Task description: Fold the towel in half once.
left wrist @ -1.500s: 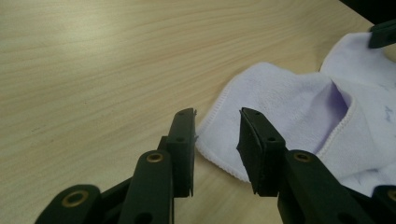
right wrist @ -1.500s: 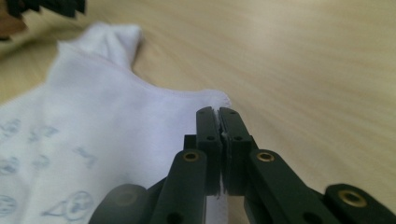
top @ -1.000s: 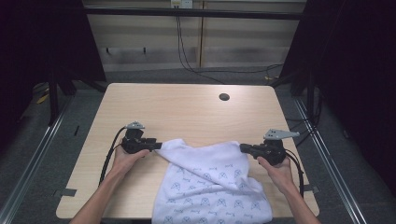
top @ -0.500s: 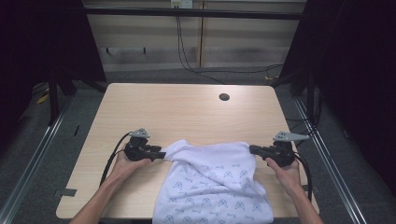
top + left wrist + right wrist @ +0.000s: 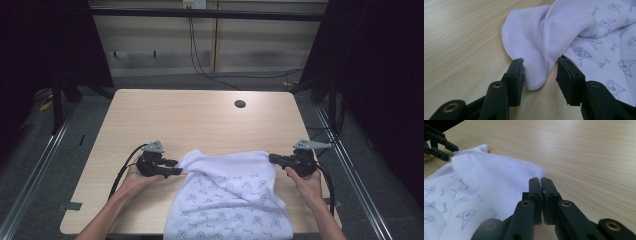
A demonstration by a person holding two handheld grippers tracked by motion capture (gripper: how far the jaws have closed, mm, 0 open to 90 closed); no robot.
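Note:
A white towel (image 5: 227, 192) printed with small grey figures lies on the wooden table (image 5: 200, 120), and its near part hangs over the front edge. My left gripper (image 5: 176, 167) sits at the towel's left corner. In the left gripper view the gripper (image 5: 540, 72) is open, its jaws well apart, with the folded corner of the towel (image 5: 536, 50) lying loose between them. My right gripper (image 5: 273, 158) is at the towel's right corner. In the right gripper view the gripper (image 5: 541, 182) is shut on the hemmed edge of the towel (image 5: 486, 177).
A round cable hole (image 5: 240, 104) sits near the table's far edge. Bare wood stretches from the towel to the far edge. Metal rails (image 5: 40, 165) run along the floor on both sides. A black cable (image 5: 122, 170) trails from the left gripper.
Both hands have drawn back towards the front edge, bringing the towel with them. Its far edge now lies straighter between the two grippers.

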